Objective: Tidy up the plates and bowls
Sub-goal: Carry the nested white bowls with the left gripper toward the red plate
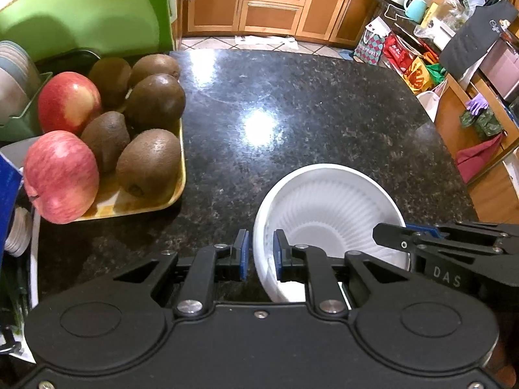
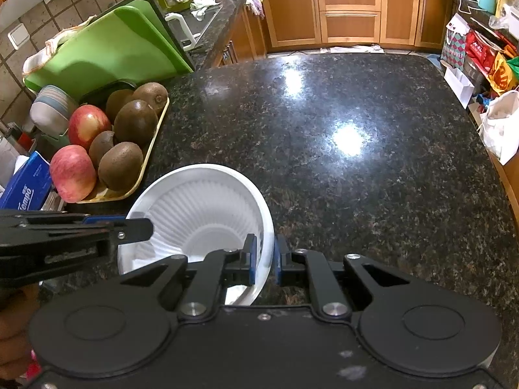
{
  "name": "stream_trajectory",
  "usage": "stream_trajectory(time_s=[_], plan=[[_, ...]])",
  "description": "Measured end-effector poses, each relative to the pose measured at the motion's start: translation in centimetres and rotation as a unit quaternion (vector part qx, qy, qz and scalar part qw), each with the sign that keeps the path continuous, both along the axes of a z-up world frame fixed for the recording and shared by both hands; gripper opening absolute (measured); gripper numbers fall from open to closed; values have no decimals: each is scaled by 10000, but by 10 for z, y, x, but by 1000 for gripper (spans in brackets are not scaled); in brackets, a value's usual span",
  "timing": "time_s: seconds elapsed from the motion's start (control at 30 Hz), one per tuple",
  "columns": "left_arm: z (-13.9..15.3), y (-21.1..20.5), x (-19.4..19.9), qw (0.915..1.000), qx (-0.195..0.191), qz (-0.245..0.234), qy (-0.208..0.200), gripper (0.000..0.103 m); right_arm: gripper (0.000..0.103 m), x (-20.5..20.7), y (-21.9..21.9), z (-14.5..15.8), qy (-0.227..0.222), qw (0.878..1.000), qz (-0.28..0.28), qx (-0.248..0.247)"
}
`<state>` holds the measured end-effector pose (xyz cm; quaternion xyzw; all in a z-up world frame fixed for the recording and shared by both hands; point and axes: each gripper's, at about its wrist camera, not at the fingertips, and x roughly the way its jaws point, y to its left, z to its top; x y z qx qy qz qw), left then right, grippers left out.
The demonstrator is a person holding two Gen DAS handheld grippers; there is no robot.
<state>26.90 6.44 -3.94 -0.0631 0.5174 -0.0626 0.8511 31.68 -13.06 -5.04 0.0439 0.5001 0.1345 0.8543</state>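
Your left claw (image 1: pixel 261 254) and right claw (image 2: pixel 263 259) each clamp opposite rims of the white ribbed bowl (image 1: pixel 327 207), near the tabletop (image 1: pixel 292 123) edge, beside the fruit tray (image 1: pixel 176 194).

- Bowl (image 2: pixel 207 207): white, with fine ribbed lines fanning down its inner wall.
- Desk (image 2: pixel 356 168): black stone, speckled brown and grey, glossy.
- Tray (image 2: pixel 152 149) left of the bowl: pale yellow.
- Apples (image 2: pixel 73 173): red, streaked with yellow.
- Kiwis (image 2: pixel 120 166): fuzzy brown.
- Board (image 2: pixel 107 45) behind the tray: bright green.
- Each tool (image 2: pixel 263 259): black, with blue pads.
- Cabinets (image 2: pixel 350 13): orange-brown, probably wood.
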Motion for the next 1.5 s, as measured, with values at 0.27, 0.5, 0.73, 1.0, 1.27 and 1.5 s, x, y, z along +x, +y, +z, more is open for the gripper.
stream_trajectory(time_s=[0.27, 0.5, 0.73, 1.0, 1.27, 1.5], plan=[[-6, -4, 1, 9999, -2, 106, 119, 19, 12, 0, 2, 0, 18, 10000, -52, -12], [3, -1, -11, 9998, 22, 190, 59, 18, 12, -6, 5, 7, -68, 10000, -58, -35], [28, 0, -30, 9995, -46, 229, -196, 18, 12, -24, 5, 30, -304, 9995, -94, -38], [58, -10, -56, 9989, -17, 120, -450, 18, 13, -62, -3, 62, -624, 9978, -232, -37], [80, -29, -92, 9976, 14, -139, -683, 18, 13, -119, -20, 90, -883, 9949, -487, -85], [83, -52, -122, 9963, -6, -508, -698, 18, 13, -164, -40, 98, -957, 9919, -832, -111]])
